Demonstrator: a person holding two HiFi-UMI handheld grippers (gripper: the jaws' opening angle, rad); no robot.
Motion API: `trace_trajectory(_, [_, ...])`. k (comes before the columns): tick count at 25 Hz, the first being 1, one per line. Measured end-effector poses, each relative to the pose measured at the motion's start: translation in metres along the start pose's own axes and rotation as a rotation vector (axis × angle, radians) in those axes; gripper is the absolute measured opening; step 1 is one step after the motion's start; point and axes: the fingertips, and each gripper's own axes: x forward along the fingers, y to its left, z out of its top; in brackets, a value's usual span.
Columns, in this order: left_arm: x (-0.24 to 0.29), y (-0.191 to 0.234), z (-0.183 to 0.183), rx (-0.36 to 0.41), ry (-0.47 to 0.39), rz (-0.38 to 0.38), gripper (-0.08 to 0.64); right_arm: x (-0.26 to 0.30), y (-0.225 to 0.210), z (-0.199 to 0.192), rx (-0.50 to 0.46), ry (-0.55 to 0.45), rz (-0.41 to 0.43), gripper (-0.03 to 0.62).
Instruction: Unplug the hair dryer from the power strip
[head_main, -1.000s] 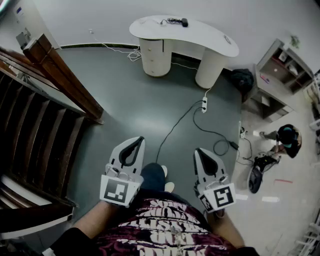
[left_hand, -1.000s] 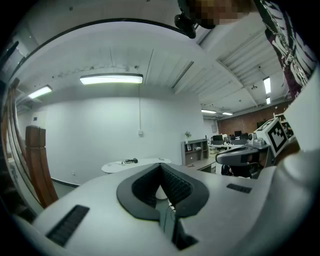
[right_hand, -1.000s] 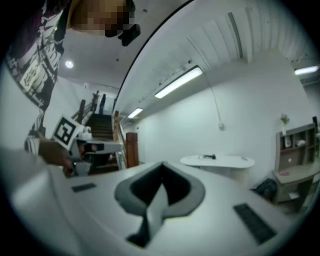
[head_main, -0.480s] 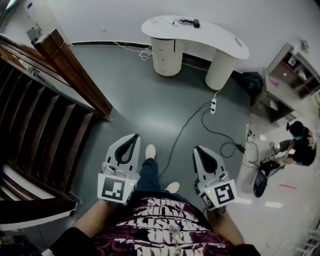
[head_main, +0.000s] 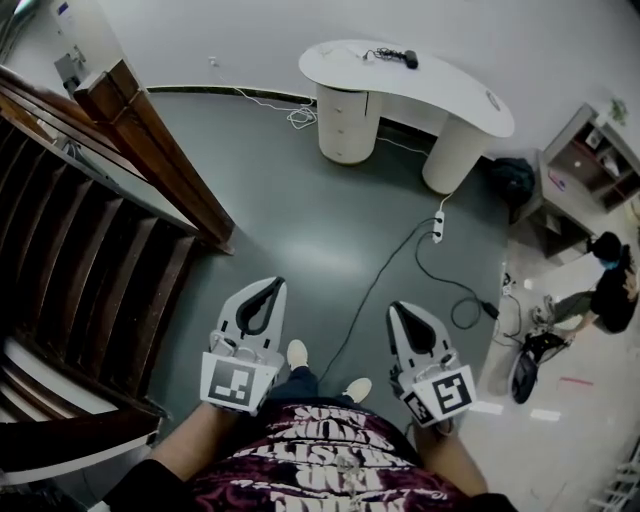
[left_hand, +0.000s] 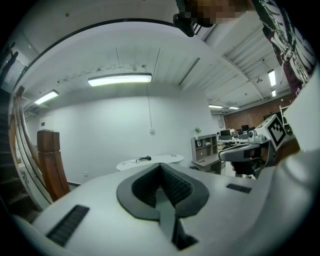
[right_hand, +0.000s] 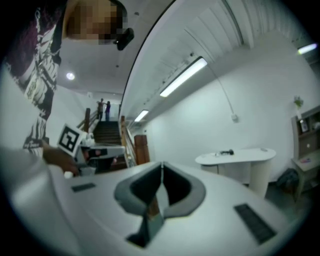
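A black hair dryer (head_main: 405, 57) lies on the white curved desk (head_main: 455, 85) at the far wall; it also shows small in the left gripper view (left_hand: 143, 159) and the right gripper view (right_hand: 227, 152). A white power strip (head_main: 438, 228) lies on the grey floor in front of the desk, with black cords (head_main: 375, 285) trailing from it. My left gripper (head_main: 275, 283) and right gripper (head_main: 397, 307) are held level in front of my body, far from the strip. Both are shut with nothing between the jaws (left_hand: 161, 166) (right_hand: 162, 164).
A wooden staircase with a heavy newel post (head_main: 150, 150) fills the left side. A shelf unit (head_main: 580, 160) and a dark bag (head_main: 512, 178) stand to the right of the desk. A person (head_main: 610, 290) crouches at the right edge. My shoes (head_main: 297, 353) show below the grippers.
I have walked forward, my feet swapping under me. The desk and power strip have slid to the right in the head view. Both grippers stay shut and empty.
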Motion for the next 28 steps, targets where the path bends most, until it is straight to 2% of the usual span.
trace_trajectory(5, [0.008, 0.047, -0.03, -0.03, -0.012, -0.073, 0.015, 0.051, 0.027, 0.006, -0.024, 0.002, -0.002, 0.035])
trace_trajectory(7, [0.014, 0.064, -0.039, -0.078, -0.026, -0.084, 0.015, 0.069, 0.032, 0.009, -0.032, 0.016, -0.023, 0.035])
trace_trajectory(8, [0.017, 0.072, -0.037, -0.106, -0.034, -0.085, 0.015, 0.078, 0.034, 0.01, -0.04, 0.03, -0.037, 0.035])
trace_trajectory(10, [0.026, 0.085, -0.023, -0.109, -0.052, -0.103, 0.015, 0.093, 0.037, 0.011, -0.068, 0.062, -0.07, 0.035])
trace_trajectory(14, [0.037, 0.102, -0.035, -0.197, -0.08, -0.143, 0.015, 0.111, 0.043, 0.017, -0.101, 0.089, -0.13, 0.035])
trace_trajectory(17, [0.044, 0.103, -0.01, -0.085, -0.097, -0.199, 0.015, 0.119, 0.042, 0.022, -0.099, 0.1, -0.15, 0.035])
trace_trajectory(22, [0.062, 0.107, -0.003, -0.033, -0.115, -0.229, 0.015, 0.133, 0.028, 0.028, -0.096, 0.09, -0.169, 0.035])
trace_trajectory(24, [0.07, 0.11, -0.006, -0.034, -0.112, -0.221, 0.015, 0.137, 0.021, 0.024, -0.082, 0.093, -0.174, 0.035])
trace_trajectory(28, [0.089, 0.121, -0.026, -0.129, -0.077, -0.172, 0.015, 0.146, 0.004, 0.018, -0.069, 0.089, -0.18, 0.035])
